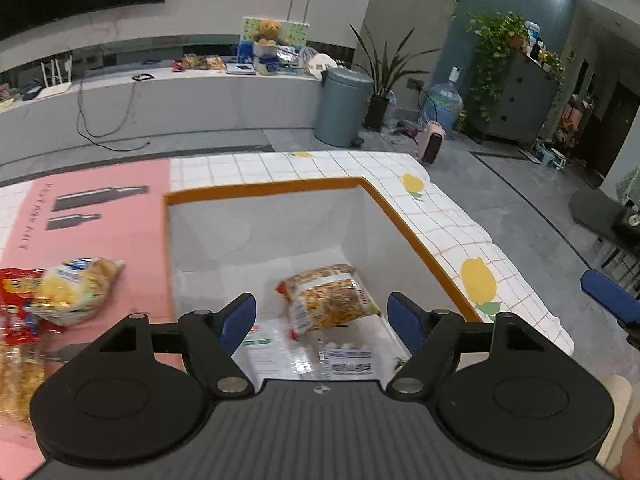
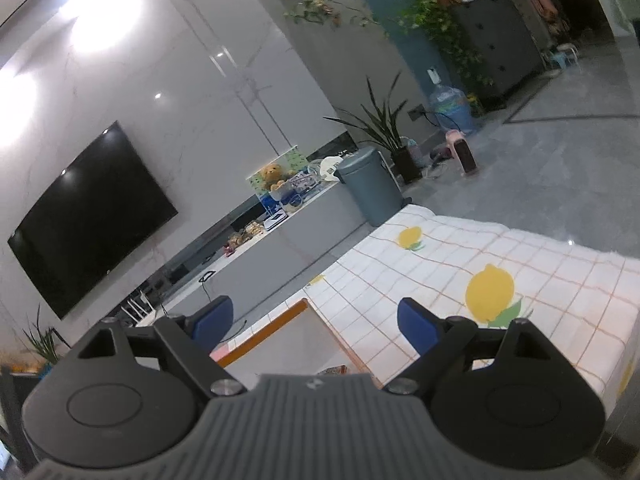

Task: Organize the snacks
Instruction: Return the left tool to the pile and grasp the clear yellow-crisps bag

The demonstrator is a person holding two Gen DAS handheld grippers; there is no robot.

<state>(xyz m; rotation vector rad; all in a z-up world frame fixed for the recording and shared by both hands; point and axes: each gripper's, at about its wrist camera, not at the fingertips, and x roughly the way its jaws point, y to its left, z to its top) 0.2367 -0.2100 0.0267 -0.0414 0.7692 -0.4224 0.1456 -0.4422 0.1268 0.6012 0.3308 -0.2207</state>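
Observation:
A white box with an orange rim (image 1: 404, 222) sits on the table. Inside it lie an orange-and-yellow snack bag (image 1: 330, 298) and a clear packet with white pieces (image 1: 344, 354). My left gripper (image 1: 322, 322) hovers above the box, open, with nothing between its blue fingers (image 1: 238, 320). On the pink mat to the left lie a yellow snack bag (image 1: 76, 286), a red packet (image 1: 18, 304) and another bag (image 1: 16, 380). My right gripper (image 2: 316, 326) stands open and empty over the box's corner (image 2: 268, 332). Its blue finger (image 1: 610, 296) shows at the right edge of the left wrist view.
The table carries a white checked cloth with lemon prints (image 1: 478, 284) and a pink mat (image 1: 100, 216). Beyond the table are a grey bin (image 1: 344, 106), a potted plant (image 1: 380, 80), a water jug (image 1: 442, 104) and a low TV bench (image 1: 180, 96).

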